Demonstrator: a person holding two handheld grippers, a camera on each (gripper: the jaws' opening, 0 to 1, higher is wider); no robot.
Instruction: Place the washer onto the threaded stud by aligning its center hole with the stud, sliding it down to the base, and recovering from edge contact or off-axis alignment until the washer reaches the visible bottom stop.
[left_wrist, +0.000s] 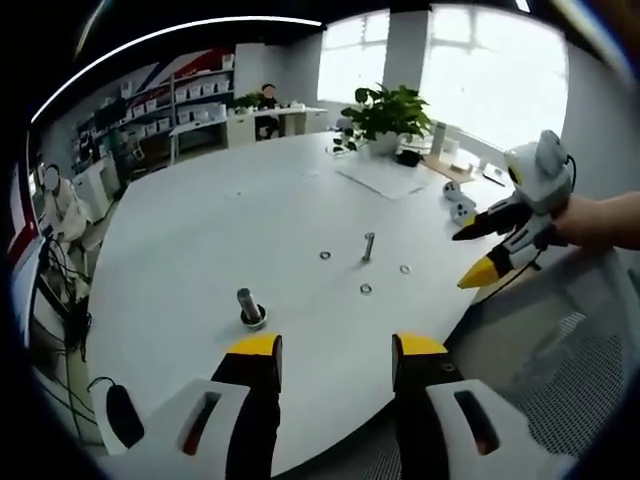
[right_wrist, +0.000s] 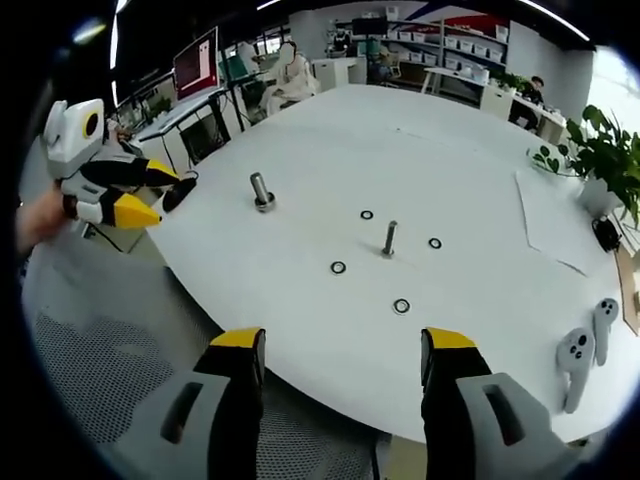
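Two gripper-mounted fisheye views, facing each other's side across one round white counter (left_wrist: 200, 240).

Left gripper view: looking from off the counter edge, own fingers (left_wrist: 258, 380) at bottom of frame, stud (left_wrist: 368, 246) at mid-frame and well apart from the lens, windows at upper right, right gripper (left_wrist: 478, 258) at right edge. Right gripper view: likewise from beyond the counter edge, own fingers (right_wrist: 240, 375) at bottom, same stud (right_wrist: 389, 238) near centre, shelves at top, left gripper (right_wrist: 158, 198) at upper left. Shared: counter top, stud, surrounding washers (right_wrist: 401, 306), second upright post (right_wrist: 262, 190).
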